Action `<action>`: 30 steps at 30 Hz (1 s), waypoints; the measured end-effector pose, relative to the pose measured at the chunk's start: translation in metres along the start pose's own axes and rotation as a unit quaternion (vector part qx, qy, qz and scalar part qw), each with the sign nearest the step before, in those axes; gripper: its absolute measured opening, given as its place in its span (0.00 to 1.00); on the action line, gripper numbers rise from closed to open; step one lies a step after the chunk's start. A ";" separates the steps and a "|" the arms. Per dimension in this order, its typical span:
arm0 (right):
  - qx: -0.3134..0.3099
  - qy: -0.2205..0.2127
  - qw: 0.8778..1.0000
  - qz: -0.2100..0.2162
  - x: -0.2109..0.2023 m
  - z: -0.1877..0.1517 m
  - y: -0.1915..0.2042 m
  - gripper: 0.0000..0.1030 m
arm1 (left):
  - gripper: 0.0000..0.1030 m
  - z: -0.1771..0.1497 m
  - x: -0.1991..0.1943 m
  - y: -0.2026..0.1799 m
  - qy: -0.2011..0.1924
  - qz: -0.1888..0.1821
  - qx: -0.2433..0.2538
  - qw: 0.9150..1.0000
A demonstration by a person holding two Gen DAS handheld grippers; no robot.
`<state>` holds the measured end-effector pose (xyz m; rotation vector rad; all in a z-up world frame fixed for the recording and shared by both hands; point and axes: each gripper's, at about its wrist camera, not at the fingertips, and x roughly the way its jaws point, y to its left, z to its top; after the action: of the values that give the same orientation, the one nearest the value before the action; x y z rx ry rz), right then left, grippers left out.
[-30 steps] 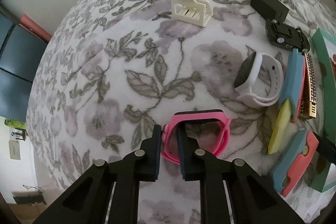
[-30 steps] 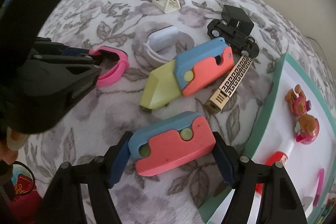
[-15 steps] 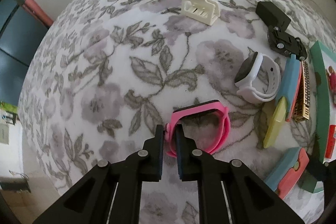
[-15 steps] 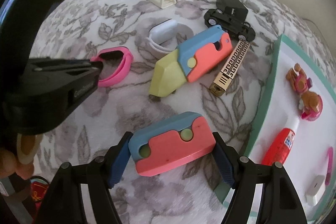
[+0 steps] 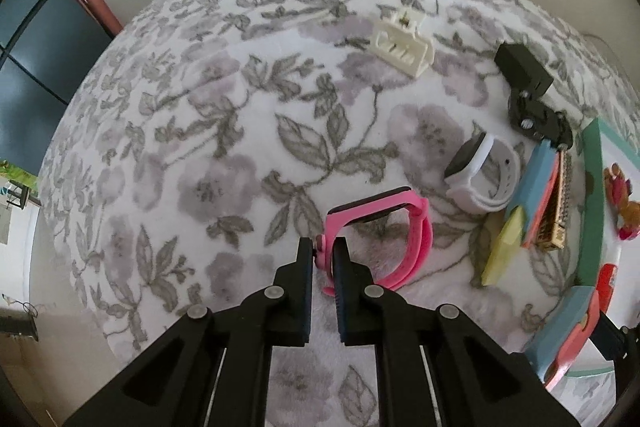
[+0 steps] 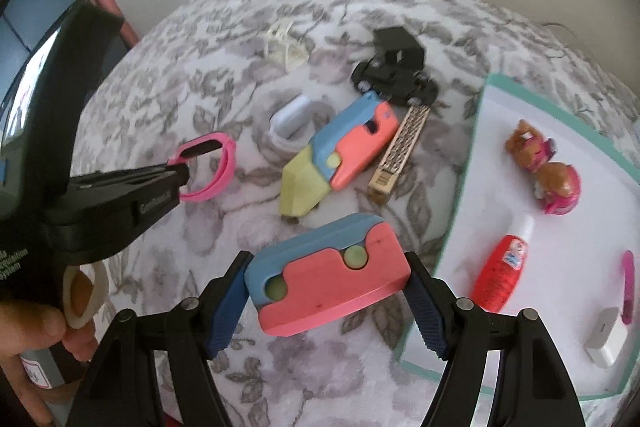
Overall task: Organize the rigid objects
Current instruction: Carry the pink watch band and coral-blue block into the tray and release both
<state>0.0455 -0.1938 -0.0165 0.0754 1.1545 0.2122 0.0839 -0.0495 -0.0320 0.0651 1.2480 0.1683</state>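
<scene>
My left gripper [image 5: 323, 247] is shut on the strap of a pink watch [image 5: 380, 231] and holds it above the floral cloth; it also shows in the right wrist view [image 6: 208, 167]. My right gripper [image 6: 328, 291] is shut on a blue-and-coral block toy [image 6: 328, 283], held in the air beside the tray's left edge [image 6: 460, 195]. A second blue-coral toy with a yellow tip [image 6: 340, 159], a white watch [image 6: 290, 123], a gold comb [image 6: 400, 155], a black toy car [image 6: 396, 75] and a cream hair claw [image 5: 402, 47] lie on the cloth.
The white tray with a teal rim [image 6: 490, 83] at the right holds a brown-and-pink figure [image 6: 548, 171], a red bottle [image 6: 500, 267], a pink stick [image 6: 628, 287] and a small white block [image 6: 606, 337]. A wall runs behind. The cloth [image 5: 192, 163] drops off at the left.
Both grippers have risen from the cloth with their objects. The pink watch has lifted, and the block toy has moved right toward the tray.
</scene>
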 end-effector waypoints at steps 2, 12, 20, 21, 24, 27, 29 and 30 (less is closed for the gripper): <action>0.013 -0.015 1.000 0.001 -0.008 0.003 -0.006 0.73 | 0.10 0.004 -0.009 -0.004 -0.006 -0.008 -0.003 1.000; 0.113 -0.077 0.988 -0.073 -0.040 0.006 -0.059 0.74 | 0.10 0.032 -0.056 -0.046 -0.056 -0.016 0.050 0.997; 0.225 -0.093 0.960 -0.135 -0.057 -0.006 -0.124 0.74 | 0.10 0.035 -0.086 -0.109 -0.078 -0.042 0.096 0.991; 0.240 -0.090 0.955 -0.151 -0.059 -0.009 -0.133 0.74 | 0.10 0.034 -0.088 -0.118 -0.077 -0.047 0.101 0.991; 0.286 -0.090 0.939 -0.169 -0.064 -0.019 -0.162 0.74 | 0.10 0.028 -0.087 -0.140 -0.073 -0.055 0.117 0.989; 0.318 -0.089 0.925 -0.190 -0.069 -0.029 -0.184 0.74 | 0.10 0.022 -0.084 -0.164 -0.070 -0.055 0.139 0.986; 0.341 -0.092 0.913 -0.205 -0.075 -0.038 -0.200 0.74 | 0.10 0.018 -0.083 -0.181 -0.071 -0.052 0.158 0.984; 0.353 -0.094 0.906 -0.215 -0.078 -0.042 -0.208 0.74 | 0.10 0.017 -0.084 -0.186 -0.072 -0.051 0.162 0.983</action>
<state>0.0037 -0.4155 0.0016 0.4667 0.9782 -0.6052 0.0909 -0.2456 0.0257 0.2905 1.1216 -0.1280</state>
